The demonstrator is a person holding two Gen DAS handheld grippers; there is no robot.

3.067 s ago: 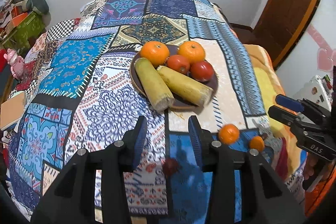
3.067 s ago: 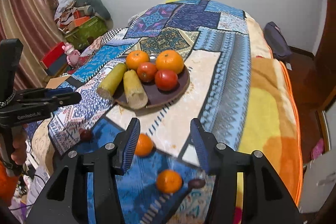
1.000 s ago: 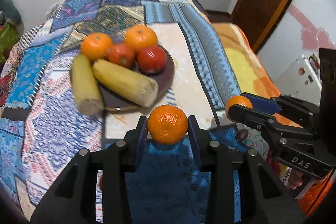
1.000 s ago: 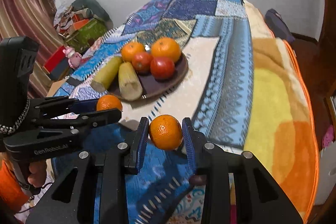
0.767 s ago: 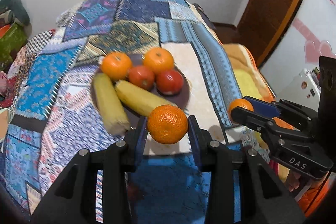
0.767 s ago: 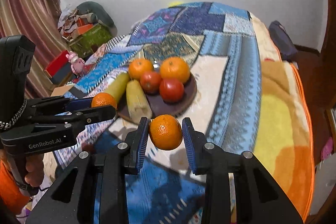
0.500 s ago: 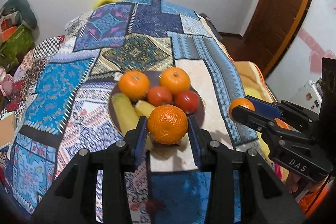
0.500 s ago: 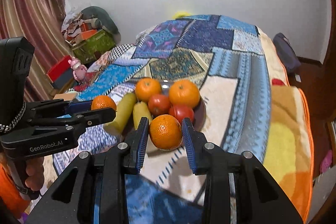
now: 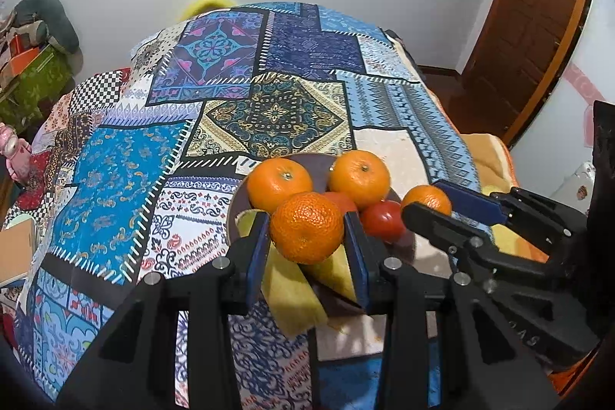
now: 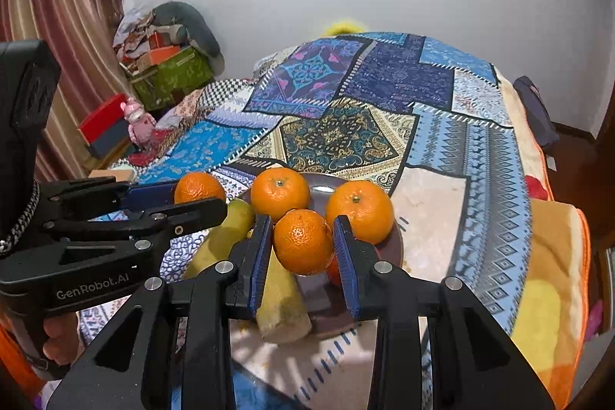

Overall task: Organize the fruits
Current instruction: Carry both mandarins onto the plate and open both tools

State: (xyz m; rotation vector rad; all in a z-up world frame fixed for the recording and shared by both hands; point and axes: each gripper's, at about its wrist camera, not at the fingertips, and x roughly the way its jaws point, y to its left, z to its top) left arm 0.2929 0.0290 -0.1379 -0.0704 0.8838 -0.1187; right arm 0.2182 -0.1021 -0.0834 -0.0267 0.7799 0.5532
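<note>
Left gripper (image 9: 306,246) and right gripper (image 10: 303,252), jaws clamped, angled downward.

even indoor light, sharp focus, strong fisheye bending, dark vignetted corners

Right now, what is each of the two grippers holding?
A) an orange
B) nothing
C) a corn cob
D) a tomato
A: the left gripper squeezes one orange between its fingers, and the right gripper squeezes another orange, both above the plate.
</note>
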